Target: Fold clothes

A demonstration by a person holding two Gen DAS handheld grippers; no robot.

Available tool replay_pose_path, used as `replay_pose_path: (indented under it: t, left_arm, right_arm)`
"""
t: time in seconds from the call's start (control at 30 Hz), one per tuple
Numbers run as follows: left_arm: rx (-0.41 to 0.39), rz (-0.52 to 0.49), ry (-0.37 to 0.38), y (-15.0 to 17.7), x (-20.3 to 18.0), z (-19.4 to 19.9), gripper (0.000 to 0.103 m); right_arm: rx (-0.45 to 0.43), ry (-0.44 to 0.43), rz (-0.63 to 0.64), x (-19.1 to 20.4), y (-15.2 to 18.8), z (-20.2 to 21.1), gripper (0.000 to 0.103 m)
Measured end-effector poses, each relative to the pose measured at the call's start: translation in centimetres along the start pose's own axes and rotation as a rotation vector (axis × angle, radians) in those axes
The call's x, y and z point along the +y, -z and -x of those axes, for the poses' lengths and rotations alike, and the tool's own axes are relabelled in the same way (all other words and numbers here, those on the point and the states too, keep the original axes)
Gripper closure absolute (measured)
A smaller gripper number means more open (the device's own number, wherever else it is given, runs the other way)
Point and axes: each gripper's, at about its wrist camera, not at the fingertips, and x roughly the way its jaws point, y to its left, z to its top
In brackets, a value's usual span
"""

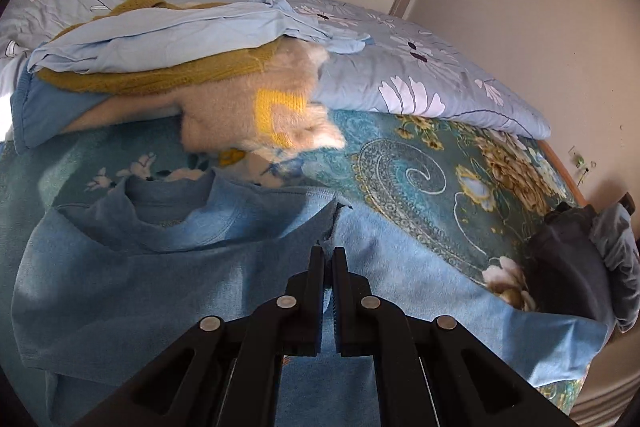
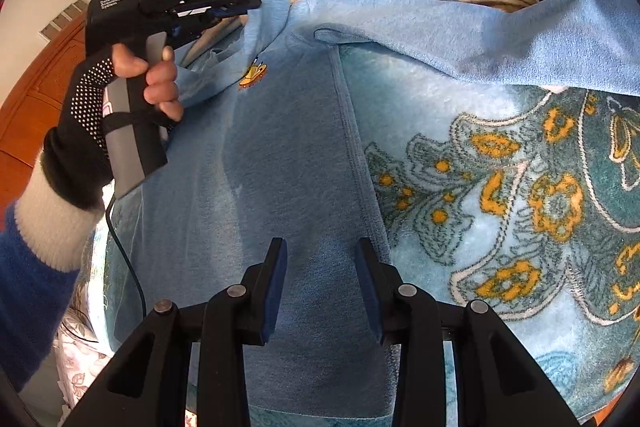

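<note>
Presently we find a blue sweatshirt (image 1: 120, 279) spread on a bed, lying on a teal patterned blanket (image 1: 432, 187). In the left wrist view its neck opening sits at about ten o'clock from the left tongs (image 1: 328, 251), and one sleeve runs out toward four o'clock across the blanket. The left tongs are closed, jaws pressed together; blue cloth is bunched at their tips near the shoulder seam, and we read this as a pinch on the sweatshirt.

In the right wrist view the right tongs (image 2: 322, 247) stand partly open above the body of the sweatshirt, close to its side seam. We see nothing clamped between the jaws; whether the pads touch the cloth we cannot tell. At ten o'clock in that view a gloved hand (image 2: 120, 95) holds the handle of the left tool, its tips meeting the cloth at the collar region. A small yellow emblem (image 2: 252, 77) shows on the chest.

Toward twelve o'clock in the left wrist view we note a pile of other clothes (image 1: 180, 67) beside a floral quilt (image 1: 420, 75). A dark garment (image 1: 568, 267) lies at three o'clock, at the bed's edge.
</note>
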Motion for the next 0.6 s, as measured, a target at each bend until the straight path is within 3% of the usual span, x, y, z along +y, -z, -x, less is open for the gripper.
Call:
replay_pose_path:
  t: [0.23, 0.3, 0.43, 0.5, 0.6]
  left_arm:
    - [0.101, 0.007, 0.044, 1.3, -0.1, -1.6, 0.094]
    - [0.132, 0.016, 0.090, 1.3, 0.2, -0.8, 0.078]
    - [0.113, 0.018, 0.183, 1.1, 1.6, 3.2, 0.066]
    - [0.059, 0.024, 0.180, 1.0, 3.5, 6.2, 0.056]
    - [-0.041, 0.008, 0.034, 1.5, 7.3, 10.2, 0.046]
  right_arm:
    - [0.001, 0.002, 0.002, 0.0, 0.0, 0.0, 0.066]
    - [0.003, 0.004, 0.002, 0.1, -0.1, 0.0, 0.066]
    - [0.004, 0.001, 0.010, 0.3, -0.4, 0.0, 0.066]
    - [-0.002, -0.011, 0.017, 0.4, -1.1, 0.1, 0.066]
    - [-0.029, -0.040, 0.026, 0.7, -3.1, 0.4, 0.066]
